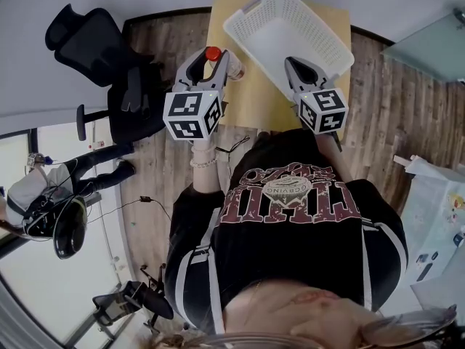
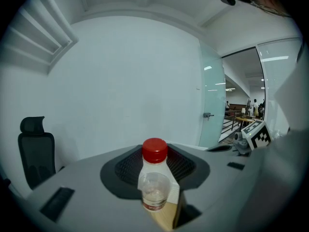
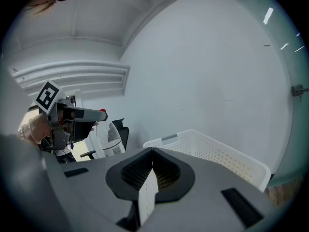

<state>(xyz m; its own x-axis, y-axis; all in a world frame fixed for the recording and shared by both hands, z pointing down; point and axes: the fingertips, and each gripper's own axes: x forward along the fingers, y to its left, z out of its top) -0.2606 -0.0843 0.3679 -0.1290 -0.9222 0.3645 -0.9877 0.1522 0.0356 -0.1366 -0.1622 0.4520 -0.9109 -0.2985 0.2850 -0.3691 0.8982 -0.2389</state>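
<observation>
Left gripper (image 1: 208, 62): clamped on clear red-capped bottle (image 2: 155, 178), upright between jaws, over tabletop's (image 1: 251, 102) left edge. Right gripper (image 1: 299, 67): pinched shut, apparently on white basket's (image 3: 227, 157) near wall, by tabletop's right edge.

Basket (image 1: 316, 24) is on the tabletop (image 1: 251, 100), towards the far right. The right gripper (image 1: 296, 67) is at its near edge, with that wall between its fingers. Just left of it is the left gripper (image 1: 209, 70), with a bottle (image 1: 212, 54) between its fingers by the tabletop's left edge. Can't really tell if the bottle touches the tabletop. The chair (image 1: 102, 49) is on the floor further left, well apart.
</observation>
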